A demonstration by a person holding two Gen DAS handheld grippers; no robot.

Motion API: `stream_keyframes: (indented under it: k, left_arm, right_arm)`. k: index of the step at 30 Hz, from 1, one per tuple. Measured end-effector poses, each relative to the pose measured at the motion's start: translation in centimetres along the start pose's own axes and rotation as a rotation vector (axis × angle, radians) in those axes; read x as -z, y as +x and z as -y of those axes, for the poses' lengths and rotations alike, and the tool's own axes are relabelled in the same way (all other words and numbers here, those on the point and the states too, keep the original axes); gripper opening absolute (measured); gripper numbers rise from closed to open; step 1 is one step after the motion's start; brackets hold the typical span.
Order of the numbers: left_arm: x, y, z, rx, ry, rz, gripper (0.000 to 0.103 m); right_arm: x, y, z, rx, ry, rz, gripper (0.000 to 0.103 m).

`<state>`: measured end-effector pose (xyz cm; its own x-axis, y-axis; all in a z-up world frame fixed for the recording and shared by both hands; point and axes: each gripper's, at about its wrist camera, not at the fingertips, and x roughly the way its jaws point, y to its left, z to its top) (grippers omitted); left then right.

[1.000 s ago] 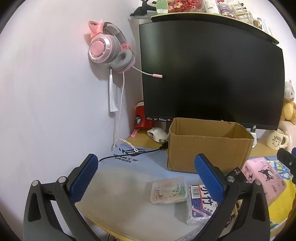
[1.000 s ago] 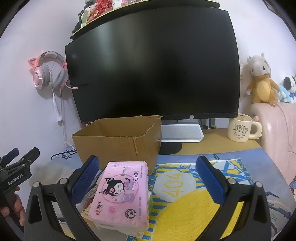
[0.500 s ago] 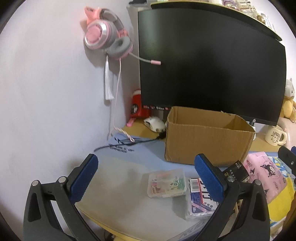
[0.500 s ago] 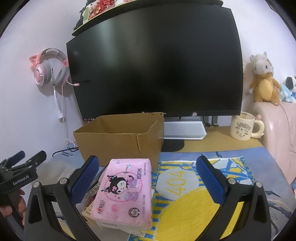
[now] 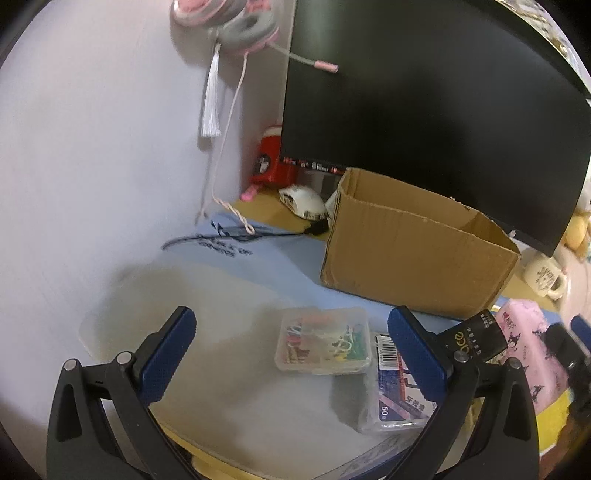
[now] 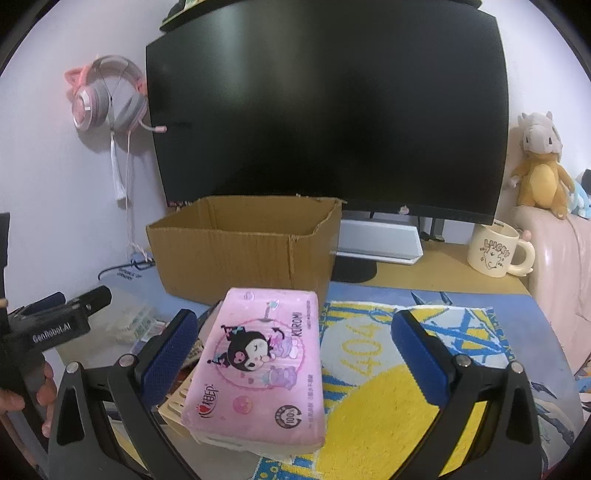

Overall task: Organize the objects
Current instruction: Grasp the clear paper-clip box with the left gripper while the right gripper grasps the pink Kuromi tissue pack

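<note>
Both tongs gape empty: right tongs point(image 6: 293, 349) over pink "KUROMI" tissue pack point(image 6: 258, 369), left tongs point(image 5: 291, 350), marked "GenRobot.AI", above clip box point(image 5: 323, 339).

Plain pale wall point(image 6: 66, 192) behind, w/ pink cat-ear headset point(image 6: 107, 98) hung on it, white tassel below. Big curved black monitor point(image 6: 328, 110), screen off, on wood desk point(image 6: 443, 273); shelf point(image 6: 192, 14) above it, contents too blurry to tell. Blue desk mat point(image 5: 236, 266) at left, yellow-blue mat point(image 6: 388, 354) at right. Pink cushioned furniture point(image 6: 557, 266) far right, poss. a sofa, plush toy point(image 6: 541, 166) on top. Dim indoor light.
</note>
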<state>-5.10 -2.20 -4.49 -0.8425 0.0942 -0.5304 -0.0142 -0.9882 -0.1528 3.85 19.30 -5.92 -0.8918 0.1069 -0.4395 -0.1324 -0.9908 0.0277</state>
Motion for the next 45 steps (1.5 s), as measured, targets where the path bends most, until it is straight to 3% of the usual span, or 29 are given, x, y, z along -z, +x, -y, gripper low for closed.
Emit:
stream_keyframes:
  k: [10, 21, 31, 41, 45]
  left_arm:
    - [0.4, 1.6, 0.4, 0.016, 0.018, -0.063, 0.103]
    - [0.8, 3.5, 0.8, -0.022, 0.003, -0.111, 0.103]
    - [1.4, 4.7, 2.4, 0.022, 0.041, -0.156, 0.103]
    - [1.8, 6.6, 0.6, 0.094, -0.118, -0.206, 0.101]
    - [1.9, 6.5, 0.7, 0.068, -0.129, -0.19, 0.1]
  right_arm:
    - [0.4, 1.2, -0.4, 0.011, -0.015, -0.065, 0.103]
    - [0.5, 1.7, -0.7, 0.035, -0.038, -0.087, 0.103]
    - [0.7, 2.0, -0.8, 0.043, -0.055, -0.104, 0.103]
    - [0.9, 2.2, -1.2, 0.057, -0.088, -0.108, 0.103]
    - [0.8, 2.1, -1.2, 0.039, -0.08, -0.11, 0.103]
